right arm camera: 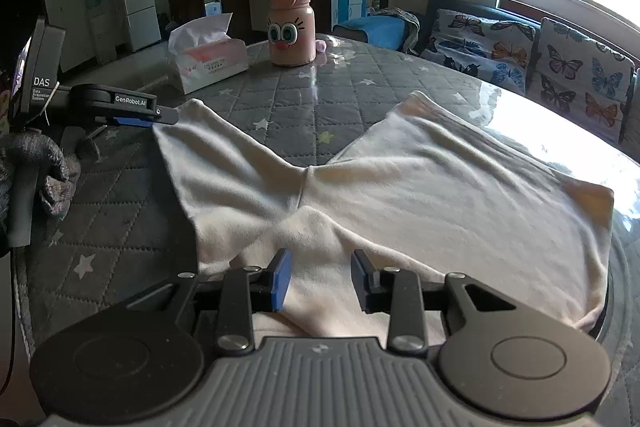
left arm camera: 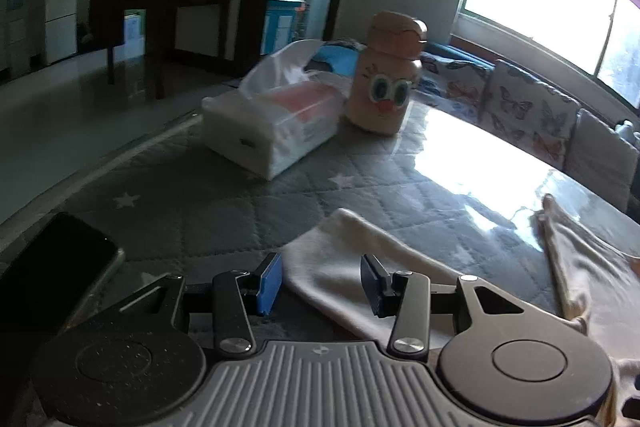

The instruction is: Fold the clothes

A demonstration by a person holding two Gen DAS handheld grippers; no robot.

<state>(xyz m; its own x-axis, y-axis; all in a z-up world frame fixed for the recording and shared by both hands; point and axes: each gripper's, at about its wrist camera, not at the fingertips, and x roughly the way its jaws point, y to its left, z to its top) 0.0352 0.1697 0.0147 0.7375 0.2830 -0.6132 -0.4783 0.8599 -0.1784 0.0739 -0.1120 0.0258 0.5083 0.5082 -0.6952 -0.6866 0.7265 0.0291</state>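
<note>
A cream pair of shorts (right arm camera: 400,187) lies spread on the round table, its two legs pointing away from me. My right gripper (right arm camera: 320,281) is open, jaws on either side of the cloth at the waist edge nearest me. My left gripper (left arm camera: 320,281) is open over the end of the left leg (left arm camera: 352,263). In the right wrist view the left gripper (right arm camera: 160,117) reaches in from the left and its tip sits at that leg's far corner.
A tissue box (right arm camera: 212,61) and a pink bottle with cartoon eyes (right arm camera: 291,23) stand at the table's far side. A dark phone (left arm camera: 52,267) lies near the left gripper. A grey quilted star cloth (right arm camera: 120,227) covers the table. Butterfly cushions (right arm camera: 560,67) line the sofa behind.
</note>
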